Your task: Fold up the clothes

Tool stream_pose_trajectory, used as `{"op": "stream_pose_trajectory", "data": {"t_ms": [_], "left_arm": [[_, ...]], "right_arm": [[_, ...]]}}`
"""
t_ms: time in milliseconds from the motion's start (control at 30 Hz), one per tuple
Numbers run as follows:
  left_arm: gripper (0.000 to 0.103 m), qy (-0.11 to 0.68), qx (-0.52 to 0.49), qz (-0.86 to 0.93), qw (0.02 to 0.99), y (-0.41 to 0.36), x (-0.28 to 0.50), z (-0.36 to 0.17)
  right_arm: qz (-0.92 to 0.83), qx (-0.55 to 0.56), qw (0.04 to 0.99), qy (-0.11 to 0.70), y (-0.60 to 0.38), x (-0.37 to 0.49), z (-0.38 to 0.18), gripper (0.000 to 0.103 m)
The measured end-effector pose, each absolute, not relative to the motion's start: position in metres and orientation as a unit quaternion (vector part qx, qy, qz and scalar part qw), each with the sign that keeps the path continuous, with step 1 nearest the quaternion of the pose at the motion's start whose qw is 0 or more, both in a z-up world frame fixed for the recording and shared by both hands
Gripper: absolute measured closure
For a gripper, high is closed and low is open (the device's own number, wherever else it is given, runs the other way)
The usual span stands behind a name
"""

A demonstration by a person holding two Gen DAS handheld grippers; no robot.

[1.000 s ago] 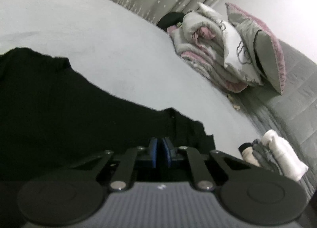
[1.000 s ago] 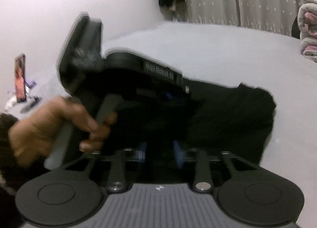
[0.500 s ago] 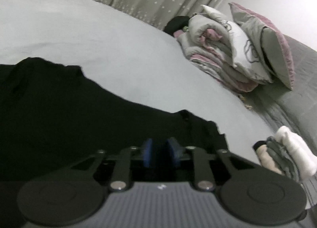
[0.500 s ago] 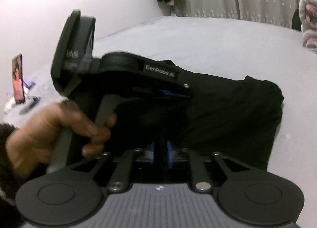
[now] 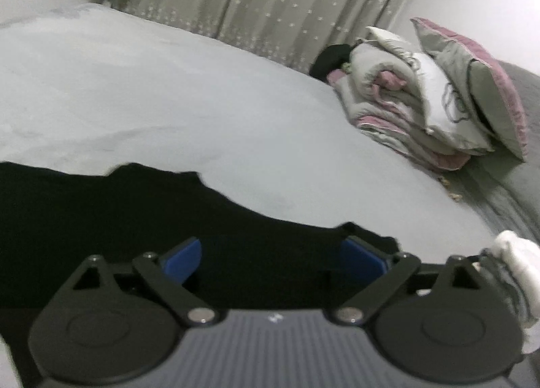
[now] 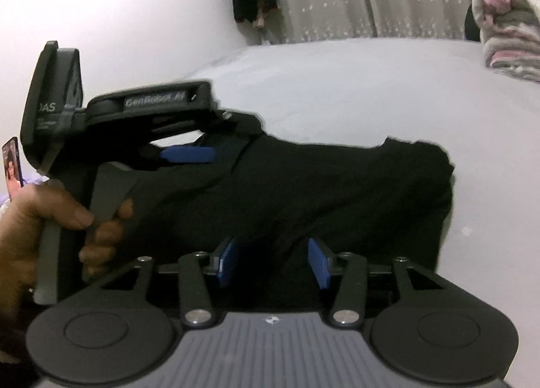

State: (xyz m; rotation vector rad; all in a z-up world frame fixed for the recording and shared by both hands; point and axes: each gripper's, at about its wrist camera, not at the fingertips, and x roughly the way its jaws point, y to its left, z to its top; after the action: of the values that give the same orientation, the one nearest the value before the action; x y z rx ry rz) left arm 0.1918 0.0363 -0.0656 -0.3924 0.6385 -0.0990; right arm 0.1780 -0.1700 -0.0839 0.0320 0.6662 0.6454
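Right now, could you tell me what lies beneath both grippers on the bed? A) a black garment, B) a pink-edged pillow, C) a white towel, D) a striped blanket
A: a black garment is spread on the grey bed under both grippers, whose jaws are opening with nothing pinched between them.

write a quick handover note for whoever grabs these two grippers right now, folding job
Left gripper: jaws opening wide, nothing pinched, over the black garment.
Right gripper: jaws opening, cloth lies between the pads but is not clamped.
Garment lies folded on the grey bed; a small pile of folded clothes sits at the bed's edge.
Done: this fold is laid down and released.
Left: probably another fold, then move it to the pile.
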Motion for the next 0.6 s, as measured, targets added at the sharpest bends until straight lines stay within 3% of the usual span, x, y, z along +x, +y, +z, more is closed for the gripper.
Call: {"op": "stream_pose_trajectory", "data": {"t_ms": [233, 600], "left_arm": [[0.001, 0.297, -0.175, 0.032, 0.938, 0.076, 0.171, -0.055], [0.001, 0.265, -0.198, 0.167, 0.929, 0.159, 0.136, -0.057]], "right_arm": [[0.299, 0.009, 0.897, 0.326, -0.168, 0.176, -0.085, 0.045], [0.279, -0.029, 0.903, 0.325, -0.153, 0.178, -0.092, 0.038]]}}
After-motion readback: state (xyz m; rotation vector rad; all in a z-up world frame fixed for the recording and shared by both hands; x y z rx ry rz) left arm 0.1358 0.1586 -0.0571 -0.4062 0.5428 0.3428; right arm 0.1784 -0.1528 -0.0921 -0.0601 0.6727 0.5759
